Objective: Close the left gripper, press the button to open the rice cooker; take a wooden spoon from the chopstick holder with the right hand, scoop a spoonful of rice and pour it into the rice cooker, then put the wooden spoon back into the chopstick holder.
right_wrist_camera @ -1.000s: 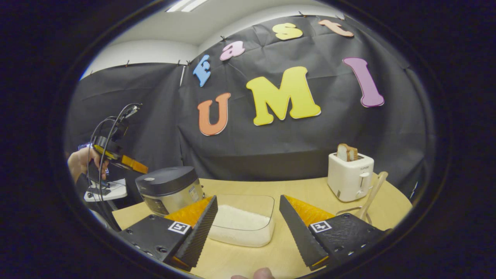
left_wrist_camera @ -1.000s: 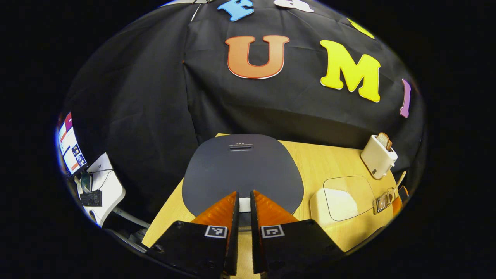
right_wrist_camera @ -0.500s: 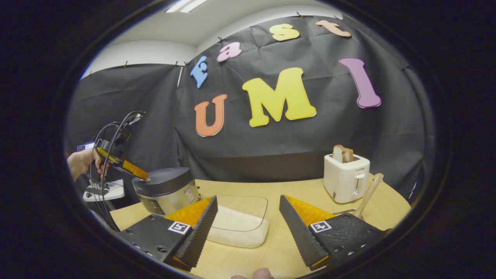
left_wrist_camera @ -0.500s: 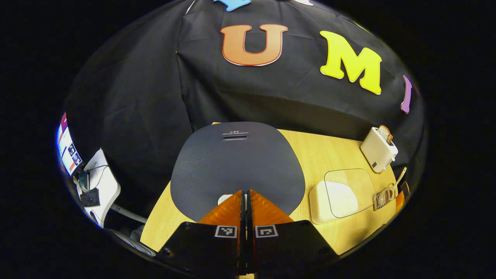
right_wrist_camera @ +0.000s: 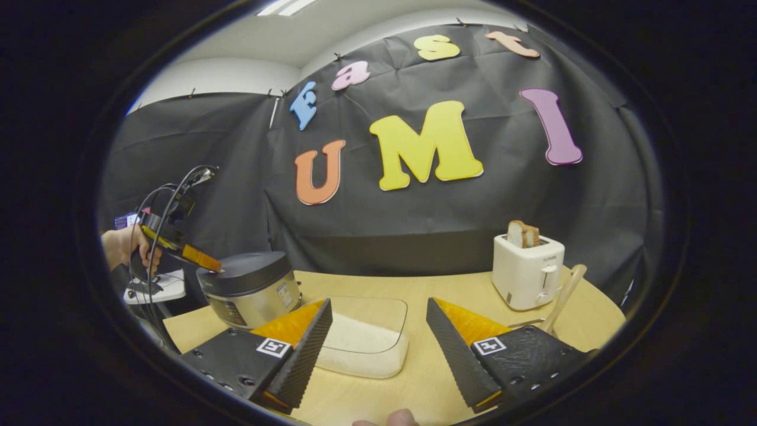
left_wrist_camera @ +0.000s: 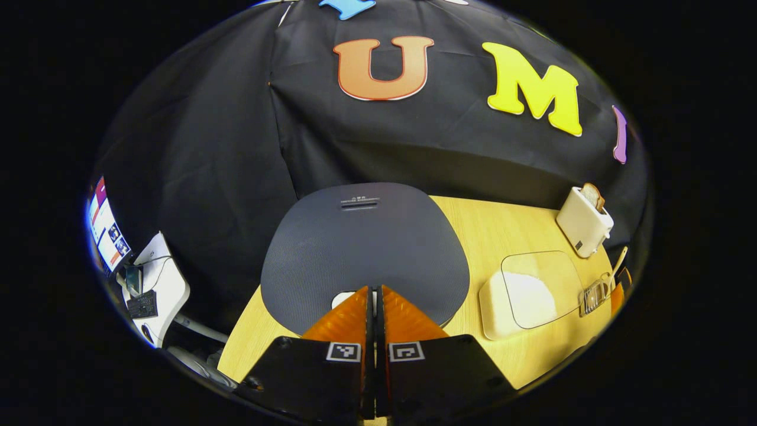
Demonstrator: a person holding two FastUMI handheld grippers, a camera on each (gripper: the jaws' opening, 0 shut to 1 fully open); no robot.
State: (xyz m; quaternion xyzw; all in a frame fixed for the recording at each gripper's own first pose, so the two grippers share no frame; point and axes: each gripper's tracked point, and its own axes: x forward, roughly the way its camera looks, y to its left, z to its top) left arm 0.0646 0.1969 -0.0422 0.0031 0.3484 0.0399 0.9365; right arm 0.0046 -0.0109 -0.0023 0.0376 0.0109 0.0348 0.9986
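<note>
Rice cooker with ribbed dark rounded lid at table's left edge, left gripper pinched together over its pale button, right gripper spread wide, empty.

Matt ribbed rice cooker lid, smooth wooden table.

We see the rice cooker at the lower left of the right gripper view, round, with a dark lid shut on top. A wooden spoon leans up at the lower right. White rice lies low in the middle.
</note>
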